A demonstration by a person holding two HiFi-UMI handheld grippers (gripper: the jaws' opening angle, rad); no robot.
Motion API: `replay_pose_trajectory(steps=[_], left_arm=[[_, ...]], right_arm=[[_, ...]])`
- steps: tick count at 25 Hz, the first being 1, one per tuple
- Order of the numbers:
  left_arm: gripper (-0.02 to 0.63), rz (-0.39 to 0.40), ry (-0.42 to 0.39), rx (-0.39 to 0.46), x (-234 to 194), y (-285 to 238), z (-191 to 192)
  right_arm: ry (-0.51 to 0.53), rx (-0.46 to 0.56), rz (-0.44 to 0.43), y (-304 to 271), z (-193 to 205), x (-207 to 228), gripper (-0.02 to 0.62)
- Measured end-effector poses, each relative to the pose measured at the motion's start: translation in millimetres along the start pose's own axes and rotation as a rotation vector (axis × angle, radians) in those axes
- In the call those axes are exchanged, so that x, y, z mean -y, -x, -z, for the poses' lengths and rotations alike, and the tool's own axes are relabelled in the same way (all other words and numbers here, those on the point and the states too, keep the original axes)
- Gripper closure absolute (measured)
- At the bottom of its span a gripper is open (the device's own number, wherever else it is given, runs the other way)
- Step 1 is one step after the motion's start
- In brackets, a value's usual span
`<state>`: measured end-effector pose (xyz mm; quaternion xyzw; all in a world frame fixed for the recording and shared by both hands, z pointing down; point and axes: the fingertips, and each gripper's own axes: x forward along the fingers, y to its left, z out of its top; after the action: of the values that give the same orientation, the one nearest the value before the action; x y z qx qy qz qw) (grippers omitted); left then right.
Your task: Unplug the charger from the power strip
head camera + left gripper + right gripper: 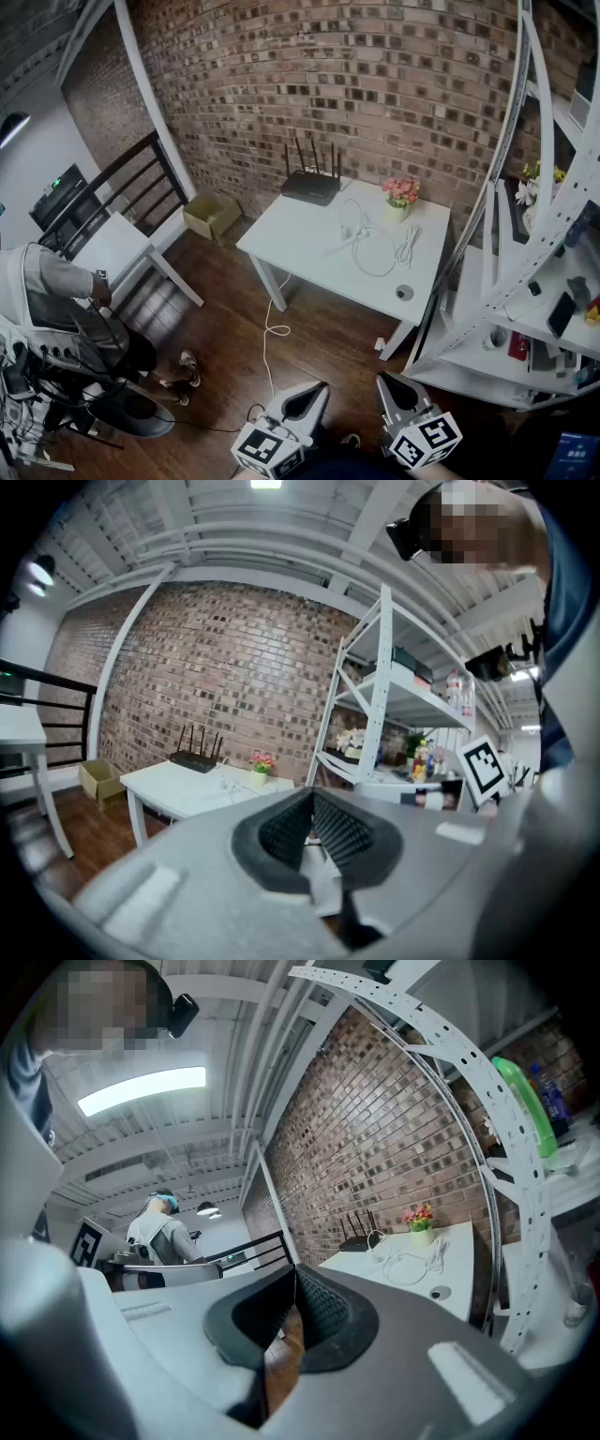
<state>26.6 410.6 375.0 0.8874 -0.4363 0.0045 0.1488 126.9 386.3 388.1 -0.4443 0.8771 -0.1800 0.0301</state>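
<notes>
left gripper (314, 394) & right gripper (392, 386) held low, jaws pressed together w/ nothing in them, coz the charger wire (375, 255) lies far off on the table (300, 234) by the wall (375, 94)

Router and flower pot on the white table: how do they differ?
The router is black and flat with upright antennas; the flower pot is pale, holding pink blooms. The router sits at a corner of the table, the pot further right. Both stand near the brick wall.

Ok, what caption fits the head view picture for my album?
Left gripper and right gripper, shut and empty, far from the white table holding router, flowers and cables.
</notes>
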Motion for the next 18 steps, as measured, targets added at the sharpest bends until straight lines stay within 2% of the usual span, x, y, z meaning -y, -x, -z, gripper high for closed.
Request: replay_pose_trajectory(steps=[6,10,18], left_arm=[[0.600,0.026,0.027,0.012,-19,-28,-6],[0.600,0.060,0.036,0.005,-44,-56,-3],[0.600,0.135,0.090,-0.011,-106,-120,-37]], right_arm=[[0.005,-0.024,0.018,-28,1,17,0.583],[0.009,-0.026,0.069,-53,-5,41,0.583],[0.056,-0.047,0.149,-126,-25,71,0.583]])
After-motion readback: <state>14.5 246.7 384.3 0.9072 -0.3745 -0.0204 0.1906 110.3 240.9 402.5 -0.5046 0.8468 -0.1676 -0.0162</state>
